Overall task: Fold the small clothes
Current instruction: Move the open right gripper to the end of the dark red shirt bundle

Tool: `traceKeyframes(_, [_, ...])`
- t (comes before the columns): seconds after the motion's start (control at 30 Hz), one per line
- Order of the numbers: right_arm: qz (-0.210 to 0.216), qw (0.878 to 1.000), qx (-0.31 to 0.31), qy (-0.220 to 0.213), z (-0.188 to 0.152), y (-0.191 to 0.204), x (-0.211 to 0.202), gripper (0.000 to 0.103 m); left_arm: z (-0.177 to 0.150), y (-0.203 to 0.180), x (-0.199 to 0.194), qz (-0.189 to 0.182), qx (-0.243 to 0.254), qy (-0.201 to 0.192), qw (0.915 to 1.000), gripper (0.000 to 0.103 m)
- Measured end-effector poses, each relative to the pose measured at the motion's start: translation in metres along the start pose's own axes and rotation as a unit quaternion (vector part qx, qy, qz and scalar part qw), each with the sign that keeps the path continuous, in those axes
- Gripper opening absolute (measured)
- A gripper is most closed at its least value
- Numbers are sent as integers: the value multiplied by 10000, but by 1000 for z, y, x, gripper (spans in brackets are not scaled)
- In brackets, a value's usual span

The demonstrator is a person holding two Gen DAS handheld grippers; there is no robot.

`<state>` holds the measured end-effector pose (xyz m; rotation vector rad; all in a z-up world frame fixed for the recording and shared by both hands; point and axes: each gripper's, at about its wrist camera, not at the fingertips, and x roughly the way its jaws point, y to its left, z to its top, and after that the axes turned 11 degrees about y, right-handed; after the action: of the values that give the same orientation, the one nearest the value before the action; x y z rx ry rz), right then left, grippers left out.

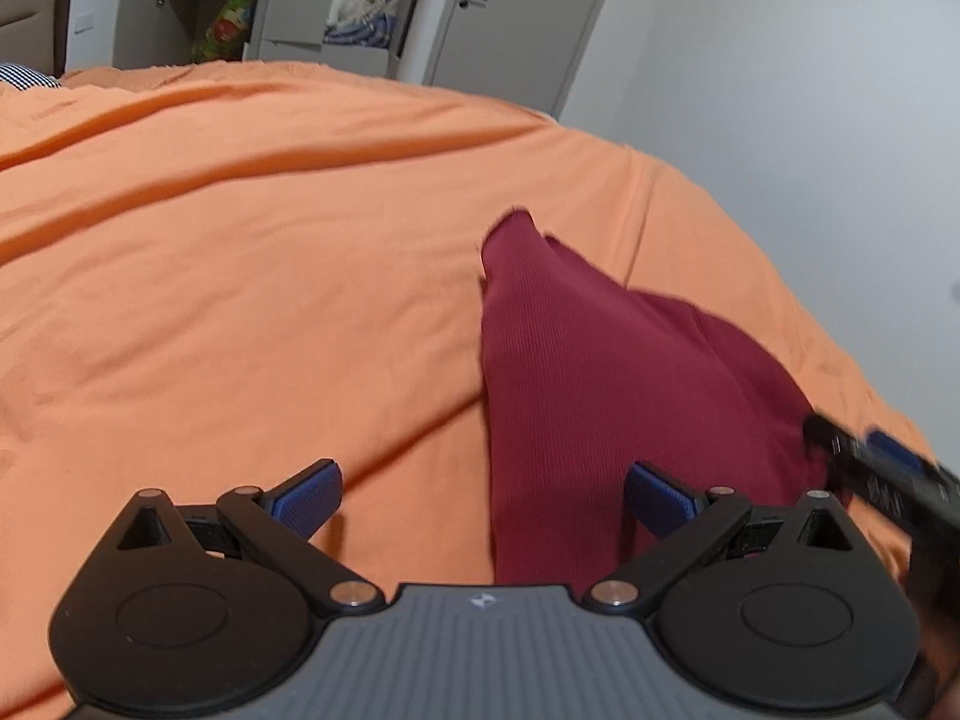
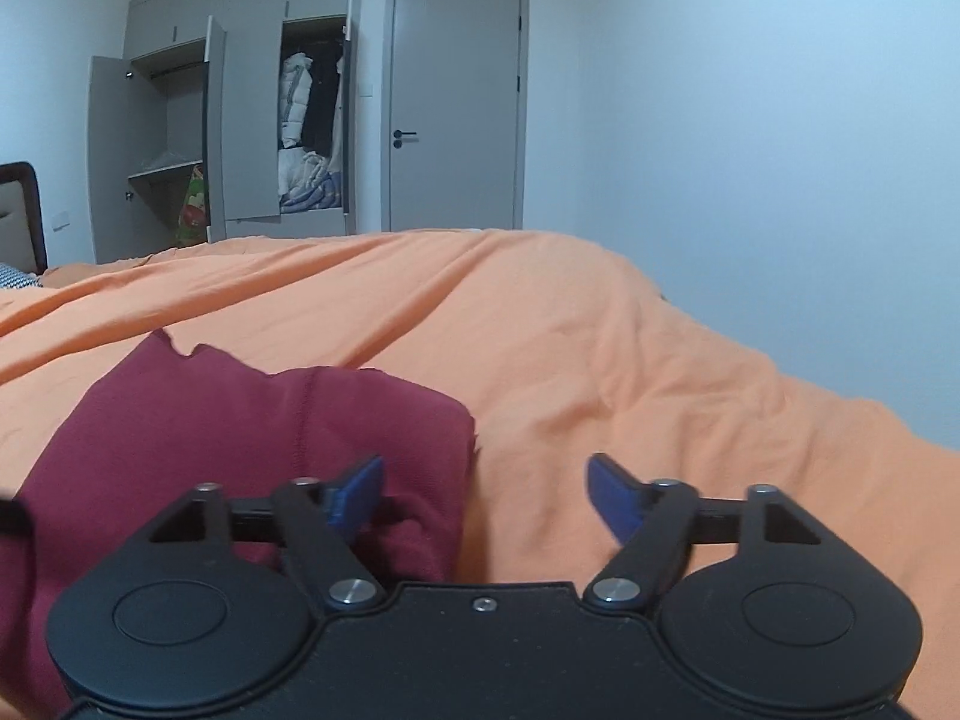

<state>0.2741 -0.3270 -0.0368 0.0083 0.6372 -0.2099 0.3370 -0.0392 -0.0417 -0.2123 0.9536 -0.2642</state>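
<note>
Tongs number two, both spread wide and holding nothing: left tongs (image 1: 483, 495), right tongs (image 2: 485, 495). One dark red ribbed knit garment (image 1: 600, 372) lies between them on the orange-sheeted bed (image 1: 240, 240).

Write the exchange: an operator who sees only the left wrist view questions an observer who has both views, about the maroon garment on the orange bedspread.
Operator: The right gripper is just a blurred piece at my frame's edge. Is it open?
Observer: Yes. The right gripper is open, with nothing between its fingers.
Operator: Where does it sit relative to the maroon garment?
Observer: It straddles the edge of the maroon garment. The finger on the left of that view is over the cloth, and the other is over the bare orange bedspread. I cannot tell whether it touches.
</note>
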Motion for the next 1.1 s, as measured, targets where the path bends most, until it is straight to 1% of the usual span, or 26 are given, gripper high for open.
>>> traceKeyframes(0.03, [34,10000,-64,-3,-3,3,-1,91,3,-1,2,31,-21,-34,10000,103])
traceKeyframes(0.1, [-16,9996,-265,36,-11,9,-1,93,7,-3,10,85,-36,9,10000,103])
traceKeyframes(0.17, [-362,9981,-473,170,-20,12,4,93,8,-3,17,107,-29,139,9998,103])
traceKeyframes(0.2, [-443,9977,-459,211,-24,10,6,94,7,-3,18,80,-32,155,9998,103])
traceKeyframes(0.33, [-493,9985,59,250,-33,-6,4,99,1,4,20,15,-35,106,9999,103])
traceKeyframes(0.47, [-581,9975,326,246,-46,-14,3,102,1,8,23,-88,-81,146,9998,103])
traceKeyframes(0.6, [-530,9962,631,270,-56,-22,6,102,-1,10,25,-84,-17,133,9999,103])
traceKeyframes(0.73, [-582,9964,565,247,-60,-18,9,102,-1,11,29,-84,-17,108,9999,103])
traceKeyframes(0.87, [-519,9964,627,217,-62,-20,5,102,-3,11,28,-91,-31,97,9999,103])
traceKeyframes(0.93, [-437,9967,661,184,-63,-22,4,102,-4,11,26,-99,-57,108,9999,103])
traceKeyframes(1.03, [-206,9964,802,193,-61,-31,-3,102,-4,12,23,-116,-90,138,9998,103])
traceKeyframes(1.1, [-36,9954,952,61,-56,-38,-9,102,-4,13,24,-120,-109,133,9998,103])
